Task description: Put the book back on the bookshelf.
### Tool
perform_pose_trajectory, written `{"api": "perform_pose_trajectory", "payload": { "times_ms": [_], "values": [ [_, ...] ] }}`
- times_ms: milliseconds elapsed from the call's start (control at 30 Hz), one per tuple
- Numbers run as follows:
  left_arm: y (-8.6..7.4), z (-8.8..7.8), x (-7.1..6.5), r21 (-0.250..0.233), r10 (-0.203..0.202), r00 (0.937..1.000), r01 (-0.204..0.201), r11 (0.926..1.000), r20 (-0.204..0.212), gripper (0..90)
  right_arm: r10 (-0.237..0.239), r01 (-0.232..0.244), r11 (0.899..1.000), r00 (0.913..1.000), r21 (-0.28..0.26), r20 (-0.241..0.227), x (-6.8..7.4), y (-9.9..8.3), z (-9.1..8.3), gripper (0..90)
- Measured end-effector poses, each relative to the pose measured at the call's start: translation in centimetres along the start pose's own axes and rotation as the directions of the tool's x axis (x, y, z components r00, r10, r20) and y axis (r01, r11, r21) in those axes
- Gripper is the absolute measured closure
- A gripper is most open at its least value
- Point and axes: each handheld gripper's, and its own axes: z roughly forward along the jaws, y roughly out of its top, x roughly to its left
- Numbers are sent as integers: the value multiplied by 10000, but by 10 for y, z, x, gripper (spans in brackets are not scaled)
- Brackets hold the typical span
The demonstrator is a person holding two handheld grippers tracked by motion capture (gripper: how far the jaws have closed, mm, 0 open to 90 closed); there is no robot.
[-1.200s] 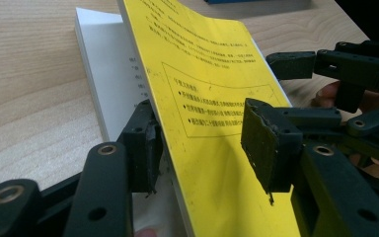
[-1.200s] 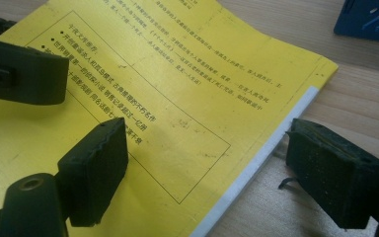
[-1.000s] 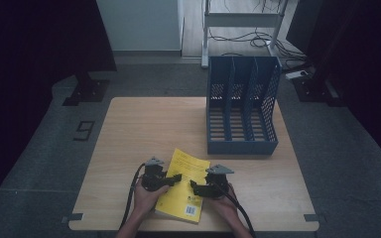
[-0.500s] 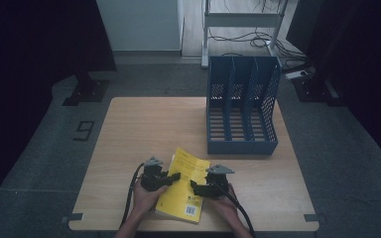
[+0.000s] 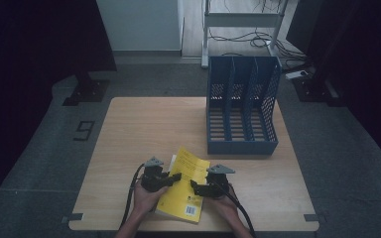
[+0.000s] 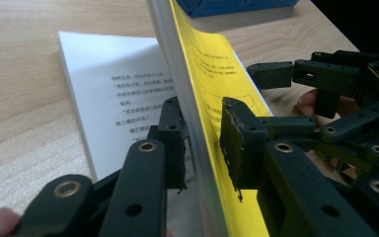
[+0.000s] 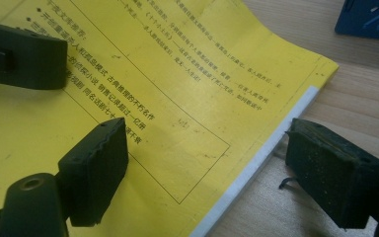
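Overhead, the room is dim, with a grey floor (image 5: 39, 163), a white cabinet (image 5: 139, 25) at the back and loose cables beneath a metal rack (image 5: 243, 20). A floor marker (image 5: 84, 131) left of the counter looks like the digit 9. The light wooden counter (image 5: 154, 124) carries a blue plastic three-slot file rack (image 5: 242, 113) at its far right. A yellow-covered paperback book (image 5: 187, 182) lies near the front edge, between the two hands, well apart from the file rack.

The book's yellow cover bears black printed text in Chinese characters inside a thin rectangular frame, too small to read, and a barcode near the front corner. An exposed white page (image 6: 113, 94) carries similar lines.

The left gripper (image 6: 202, 143) has just been closing; a lifted sheaf of pages with the yellow cover stands between its jaws, a gap remaining on the cover side. The right gripper (image 7: 197, 182) is open, straddling the book's edge without pressing it.
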Motion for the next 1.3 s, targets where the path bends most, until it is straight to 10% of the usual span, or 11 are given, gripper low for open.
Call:
{"api": "perform_pose_trajectory", "payload": {
  "times_ms": [1300],
  "values": [
    [-2, -1, -3, -678, -26, 9997, 43, 9977, 261, 821, -350, 341, 9988, 9990, -354, -277, -5, 0, -4, 176]
  ]
}}
